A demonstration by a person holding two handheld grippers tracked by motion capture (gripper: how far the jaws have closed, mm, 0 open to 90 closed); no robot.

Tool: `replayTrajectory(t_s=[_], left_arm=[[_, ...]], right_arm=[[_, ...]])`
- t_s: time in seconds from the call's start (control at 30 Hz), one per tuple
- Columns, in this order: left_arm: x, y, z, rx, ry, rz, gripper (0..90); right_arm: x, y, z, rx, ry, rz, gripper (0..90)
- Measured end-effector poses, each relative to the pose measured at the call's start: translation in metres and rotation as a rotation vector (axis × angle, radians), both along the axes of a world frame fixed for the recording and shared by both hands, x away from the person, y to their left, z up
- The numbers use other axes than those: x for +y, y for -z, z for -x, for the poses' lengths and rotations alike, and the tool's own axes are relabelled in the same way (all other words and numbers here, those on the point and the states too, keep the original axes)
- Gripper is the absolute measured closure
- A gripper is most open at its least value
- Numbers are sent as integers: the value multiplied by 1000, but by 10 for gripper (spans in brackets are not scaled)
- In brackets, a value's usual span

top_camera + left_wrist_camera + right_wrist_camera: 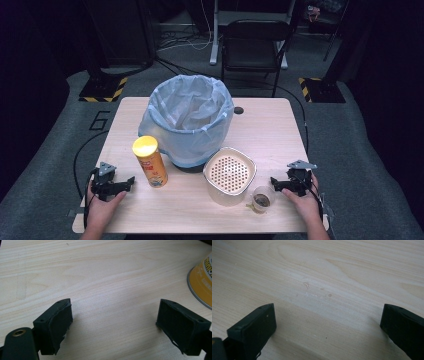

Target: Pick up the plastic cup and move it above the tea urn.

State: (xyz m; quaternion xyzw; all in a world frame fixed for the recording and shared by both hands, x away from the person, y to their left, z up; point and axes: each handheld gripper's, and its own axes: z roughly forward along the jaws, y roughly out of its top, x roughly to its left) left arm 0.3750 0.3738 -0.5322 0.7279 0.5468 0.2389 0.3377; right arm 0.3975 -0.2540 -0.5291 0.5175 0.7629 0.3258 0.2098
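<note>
Resting on table [280, 125] | grippers: 2, left gripper [131, 181], right gripper [273, 183] | can [150, 161]: 1

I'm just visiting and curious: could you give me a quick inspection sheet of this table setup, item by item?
Surface: pale wooden table, a few small specks.
Job's things: yellow-lidded chip can upright; small cup with dark contents.
Clutter: bin lined with a blue bag; perforated-lid container.
Grippers: left hand-held gripper and right hand-held gripper open, resting empty.
Cables: one trails off the table's left edge.
Surroundings: black chair, dark floor.
</note>
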Motion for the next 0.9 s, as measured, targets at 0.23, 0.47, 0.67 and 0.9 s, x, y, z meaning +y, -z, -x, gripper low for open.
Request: replayTrajectory(t_s=[0.23, 0.47, 0.67, 0.9], left_arm=[[0, 0, 0, 0, 0, 0, 128], [0, 0, 0, -1, 1, -7, 129], [0, 0, 0, -2, 1, -7, 130], [0, 0, 0, -1, 1, -8, 130]], right_arm=[[-1, 0, 1, -6, -3, 3, 0], [-3, 0, 3, -19, -11, 6, 42], [-6, -4, 8, -21, 9, -18, 220], [-8, -11, 12, 9, -23, -42, 427]])
